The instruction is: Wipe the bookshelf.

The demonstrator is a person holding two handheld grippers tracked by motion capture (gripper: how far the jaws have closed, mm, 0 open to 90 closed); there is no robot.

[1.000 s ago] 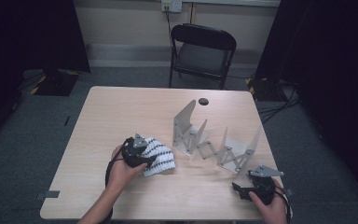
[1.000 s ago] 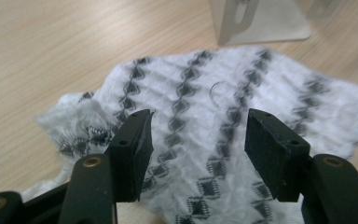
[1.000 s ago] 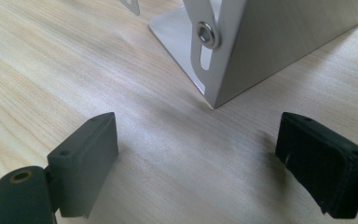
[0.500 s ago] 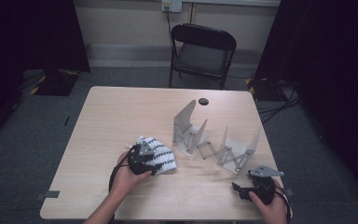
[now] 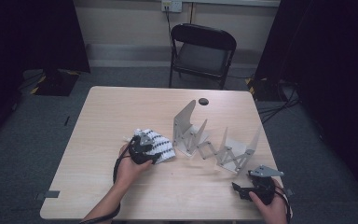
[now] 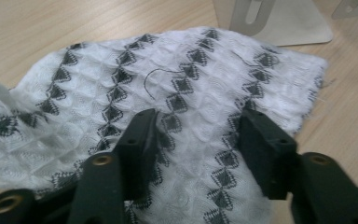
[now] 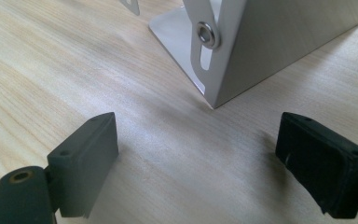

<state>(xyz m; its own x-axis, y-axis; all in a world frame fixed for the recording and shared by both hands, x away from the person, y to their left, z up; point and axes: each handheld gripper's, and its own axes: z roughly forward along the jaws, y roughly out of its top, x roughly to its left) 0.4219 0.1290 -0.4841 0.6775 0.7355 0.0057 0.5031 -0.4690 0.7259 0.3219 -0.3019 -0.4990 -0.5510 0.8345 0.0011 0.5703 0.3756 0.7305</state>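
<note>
Left gripper (image 6: 198, 123) on white patterned cloth (image 6: 177, 88), jaws just closing, apparently not yet clamped; cloth flat on table (image 5: 121, 112), beside metal rack (image 5: 214, 140). Right gripper (image 7: 198, 154) released, spread wide over bare wood.

Pale wooden table (image 5: 121, 112), grey metal folding rack (image 5: 214, 142) standing opened out near its middle, small black disc (image 5: 203, 101) by the far edge, black folding chair (image 5: 203, 53) beyond, wall socket (image 5: 171, 5), grey carpet (image 5: 37, 135).
</note>
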